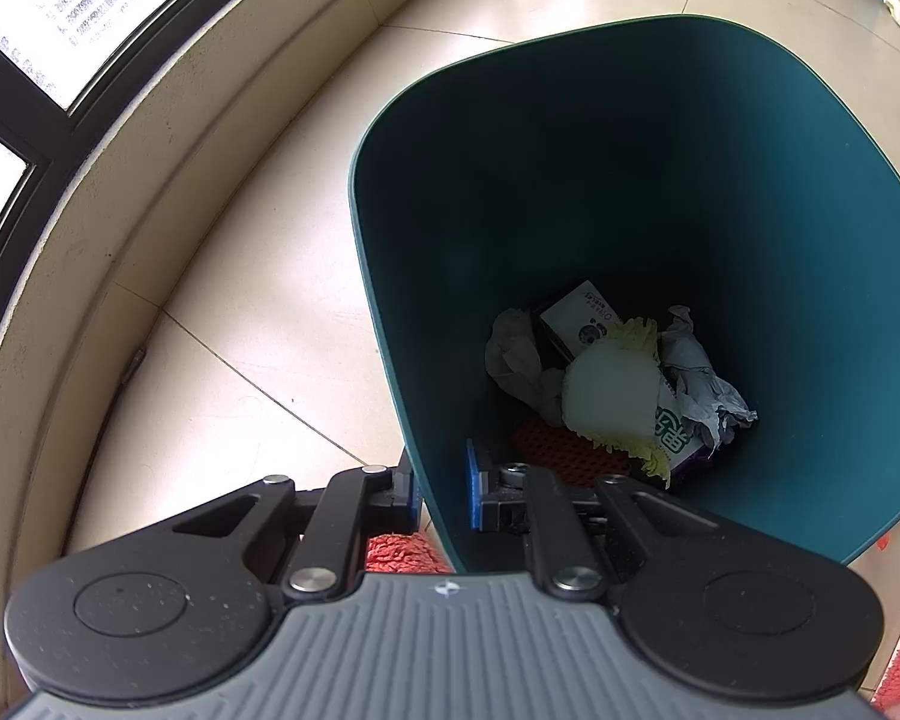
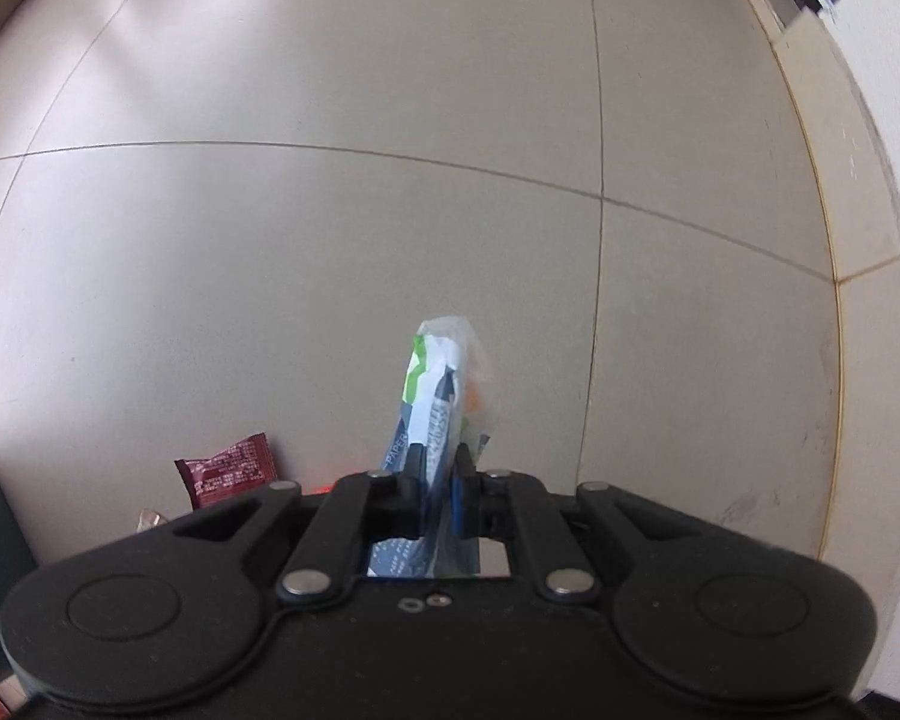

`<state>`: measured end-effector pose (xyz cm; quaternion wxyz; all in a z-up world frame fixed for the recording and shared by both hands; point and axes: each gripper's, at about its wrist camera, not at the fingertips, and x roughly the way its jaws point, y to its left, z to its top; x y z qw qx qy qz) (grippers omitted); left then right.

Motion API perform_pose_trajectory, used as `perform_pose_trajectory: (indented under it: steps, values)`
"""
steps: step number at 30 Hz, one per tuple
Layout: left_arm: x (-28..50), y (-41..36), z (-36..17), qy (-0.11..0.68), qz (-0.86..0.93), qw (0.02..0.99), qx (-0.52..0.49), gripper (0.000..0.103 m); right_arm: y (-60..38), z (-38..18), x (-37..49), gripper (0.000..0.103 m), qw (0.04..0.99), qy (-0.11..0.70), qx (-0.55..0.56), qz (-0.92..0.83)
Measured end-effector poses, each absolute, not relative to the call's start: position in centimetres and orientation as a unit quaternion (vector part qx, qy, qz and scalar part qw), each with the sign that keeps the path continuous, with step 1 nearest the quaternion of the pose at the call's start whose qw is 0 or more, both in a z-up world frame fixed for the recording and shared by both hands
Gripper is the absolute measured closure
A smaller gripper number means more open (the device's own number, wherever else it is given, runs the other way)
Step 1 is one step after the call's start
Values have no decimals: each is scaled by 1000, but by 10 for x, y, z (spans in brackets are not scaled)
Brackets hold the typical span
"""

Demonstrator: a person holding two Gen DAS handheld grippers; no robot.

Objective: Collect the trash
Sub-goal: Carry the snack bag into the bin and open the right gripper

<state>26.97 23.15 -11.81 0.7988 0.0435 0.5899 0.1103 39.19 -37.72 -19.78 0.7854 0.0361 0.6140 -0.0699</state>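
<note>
Bright daylight, fisheye-warped edges

Right gripper (image 2: 437,483) clamped on crumpled plastic wrapper (image 2: 441,396), red snack packet (image 2: 228,474) on tiled floor (image 2: 330,210)

matt plastic bin (image 1: 450,192), glossy floor tiles (image 2: 330,240).

The bin (image 1: 570,180) sat on the floor (image 1: 258,324) near the window (image 1: 24,48), with a box (image 1: 582,318) and crumpled paper (image 1: 702,384) lying inside it.
</note>
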Motion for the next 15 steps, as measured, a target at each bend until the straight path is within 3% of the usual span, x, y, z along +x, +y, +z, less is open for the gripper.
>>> perform_pose_trajectory:
  steps: [15]
  values:
    - [270, 231, -118, 591, 110, 798, 40, 90, -257, -8, 346, 97, 825, 533, -21, 185]
